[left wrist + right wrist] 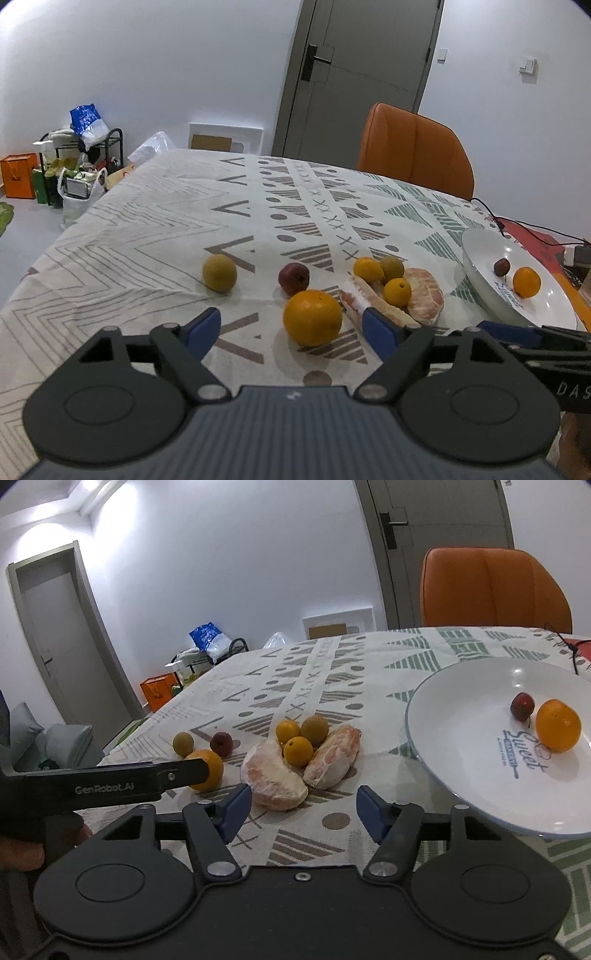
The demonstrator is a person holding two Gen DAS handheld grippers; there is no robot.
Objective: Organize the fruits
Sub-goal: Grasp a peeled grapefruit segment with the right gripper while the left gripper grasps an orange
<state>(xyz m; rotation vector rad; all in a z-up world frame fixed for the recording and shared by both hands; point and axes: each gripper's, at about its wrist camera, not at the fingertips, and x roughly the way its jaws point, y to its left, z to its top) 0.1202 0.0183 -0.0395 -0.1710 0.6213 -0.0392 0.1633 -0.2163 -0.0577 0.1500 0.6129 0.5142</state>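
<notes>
A large orange (312, 317) lies just ahead of my left gripper (291, 328), between its open fingers with gaps on both sides. Beyond it are a dark red fruit (293, 277) and a yellow-green fruit (219, 273). My right gripper (303, 801) is open and empty, just short of two peeled pomelo pieces (273, 775) with small oranges (298, 751) and a greenish fruit (314, 729) piled behind them. A white plate (461, 738) at the right holds an orange (557, 725) and a small red fruit (522, 706).
The fruit lies on a patterned tablecloth (166, 229). An orange chair (413, 147) stands at the table's far side. A black cable (517, 229) runs past the plate at the right. The body of the left gripper (110, 782) crosses the left of the right wrist view.
</notes>
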